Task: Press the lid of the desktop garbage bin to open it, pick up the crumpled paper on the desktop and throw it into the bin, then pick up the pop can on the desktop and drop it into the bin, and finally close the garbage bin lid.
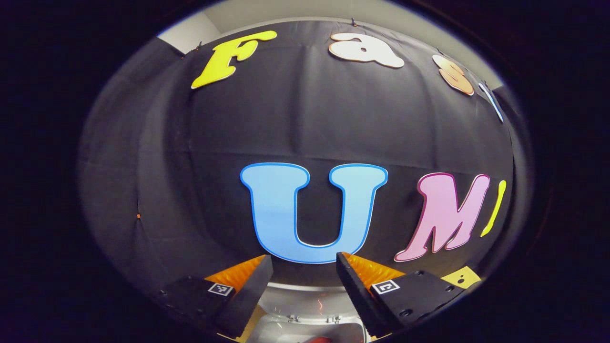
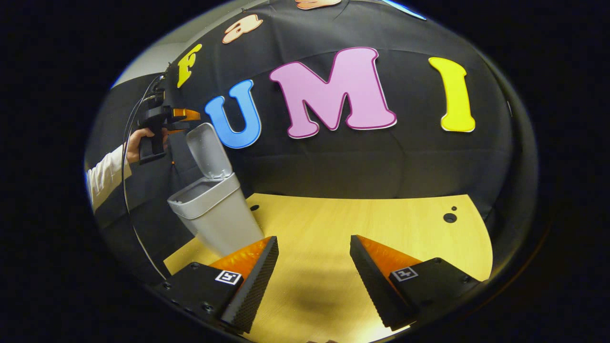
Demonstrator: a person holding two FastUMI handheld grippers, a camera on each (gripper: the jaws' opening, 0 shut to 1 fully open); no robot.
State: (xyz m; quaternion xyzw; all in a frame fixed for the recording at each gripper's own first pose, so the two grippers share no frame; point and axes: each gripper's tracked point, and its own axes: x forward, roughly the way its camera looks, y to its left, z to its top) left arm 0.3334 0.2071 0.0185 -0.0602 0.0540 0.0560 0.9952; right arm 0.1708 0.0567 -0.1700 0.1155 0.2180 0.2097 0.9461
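Note:
The grey garbage bin stands on the left of the wooden table, its lid swung up. A hand holds my left gripper high beside the top of the raised lid. In the left gripper view, my left gripper is open with nothing between its fingers, above the bin's pale rim. A sliver of red shows at the bottom edge inside the bin; I cannot tell what it is. My right gripper hangs open over the table, to the right of the bin, holding nothing.
A white sleeve and a black cable come in from the left behind the bin. A few small dark holes mark the table's far right. The black cloth wall rises right behind the table.

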